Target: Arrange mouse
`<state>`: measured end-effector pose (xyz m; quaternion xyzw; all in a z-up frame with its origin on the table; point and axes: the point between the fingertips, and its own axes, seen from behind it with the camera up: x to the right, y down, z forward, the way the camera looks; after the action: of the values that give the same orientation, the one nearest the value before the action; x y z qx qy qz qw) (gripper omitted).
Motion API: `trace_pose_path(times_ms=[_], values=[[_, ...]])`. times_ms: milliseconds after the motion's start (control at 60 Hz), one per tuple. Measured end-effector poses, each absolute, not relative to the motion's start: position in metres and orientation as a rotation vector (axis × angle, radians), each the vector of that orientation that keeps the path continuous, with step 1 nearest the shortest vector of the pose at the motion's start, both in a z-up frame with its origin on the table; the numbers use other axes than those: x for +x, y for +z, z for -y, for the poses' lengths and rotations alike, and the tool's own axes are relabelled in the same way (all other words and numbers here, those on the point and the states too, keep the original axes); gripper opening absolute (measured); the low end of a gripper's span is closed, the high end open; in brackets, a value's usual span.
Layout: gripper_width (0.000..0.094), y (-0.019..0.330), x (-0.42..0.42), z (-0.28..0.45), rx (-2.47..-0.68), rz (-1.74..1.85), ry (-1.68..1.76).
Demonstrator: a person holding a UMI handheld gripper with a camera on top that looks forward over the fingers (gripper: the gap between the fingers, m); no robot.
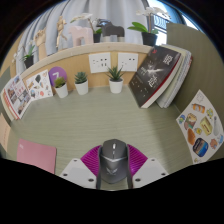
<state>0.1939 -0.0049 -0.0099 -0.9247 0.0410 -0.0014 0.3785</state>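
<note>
Starting at my left, a couple of printed cards (pixel 27 88) lean at the desk's edge, with a pink notebook (pixel 37 155) lying flat nearer to me, just beside my left finger. Behind them two small potted plants (pixel 70 83) stand against the back wall, and a third potted plant (pixel 116 79) sits under the wall sockets (pixel 105 62); I judge they are pushed back there to leave the green desk mat (pixel 110 118) open as working room.

In the middle, my gripper (pixel 113 163) has the mouse (pixel 113 154) between its two fingers, the purple pads (pixel 92 160) showing on either side of it. The pads look pressed against its flanks, so I take it as clamped, held nose forward over the near part of the mat. My guess is that I am carrying it to a spot on that open stretch.

Further right, a magazine (pixel 160 72) is propped tilted against the wall, and a picture sheet (pixel 201 128) lies well apart at the far right.
</note>
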Motion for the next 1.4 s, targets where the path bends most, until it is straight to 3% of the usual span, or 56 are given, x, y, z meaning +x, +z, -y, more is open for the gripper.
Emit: trace_pose_path(times_ms=[117,350,433,517,683,917,1050,1217,1300,1400], values=[[0.0358,0.047,0.188,-0.004,-2.273,-0.119,-0.065],[0.0360,0.225,0.091,-0.005,-2.005,-0.086,-0.046],[0.0360,0.262,0.042,0.005,-1.953,-0.070,-0.012],[0.0359,0.277,-0.004,0.014,-1.928,-0.014,-0.004],[0.0357,0.228,-0.074,0.031,-2.011,0.082,0.038],[0.0357,0.088,-0.097,0.053,-2.227,0.132,0.036],[0.0356,0.031,-0.097,0.066,-2.309,0.130,0.047],[0.0358,-0.012,-0.100,0.084,-2.382,0.126,0.067],[0.0364,-0.011,-0.099,0.083,-2.344,0.111,0.079],[0.0459,-0.011,-0.098,0.083,-2.339,0.099,0.071]])
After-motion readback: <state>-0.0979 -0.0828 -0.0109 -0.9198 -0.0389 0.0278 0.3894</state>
